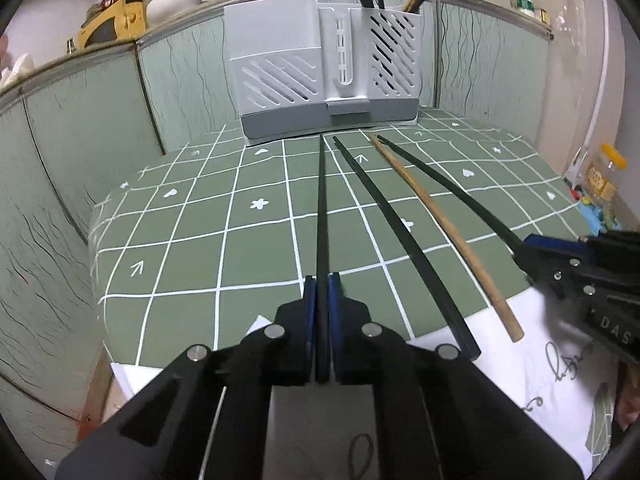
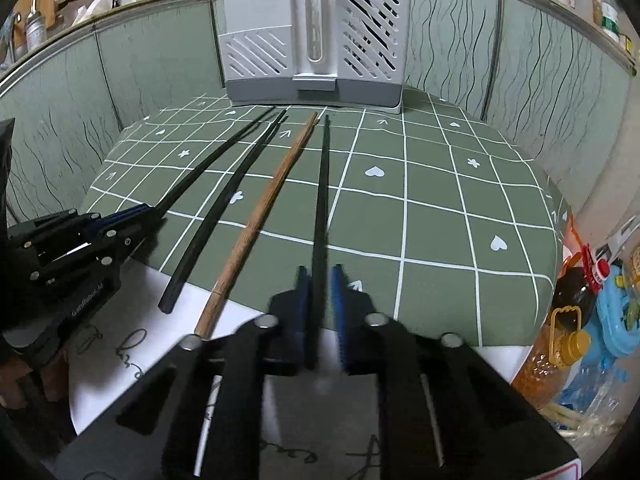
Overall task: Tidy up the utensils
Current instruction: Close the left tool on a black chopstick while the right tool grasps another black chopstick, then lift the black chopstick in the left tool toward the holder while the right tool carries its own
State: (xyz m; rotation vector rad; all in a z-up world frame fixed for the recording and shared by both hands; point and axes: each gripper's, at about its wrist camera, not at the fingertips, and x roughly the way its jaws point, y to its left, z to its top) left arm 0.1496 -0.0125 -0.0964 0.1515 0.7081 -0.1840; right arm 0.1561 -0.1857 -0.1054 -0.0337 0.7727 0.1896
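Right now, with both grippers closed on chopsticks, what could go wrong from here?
Each gripper, left gripper and right gripper, pinches a long black chopstick near its end, so it may pivot or slip when lifted. The right one could nudge the wooden chopstick beside it. The holder slot already holds chopsticks, so insertion may jam.

Dim, even light; fisheye-warped edges

Table under green cloth [image 1: 192, 240] with white grid, hearts, stars, arrows. White paper [image 1: 520, 340] with handwriting at near edge. Grey utensil rack [image 1: 320, 80] stands at far side. Four chopsticks lie fanned toward rack: three black [image 1: 384, 220], one wooden [image 1: 440, 224]; the near ends of the middle black one and the wooden one reach onto paper.
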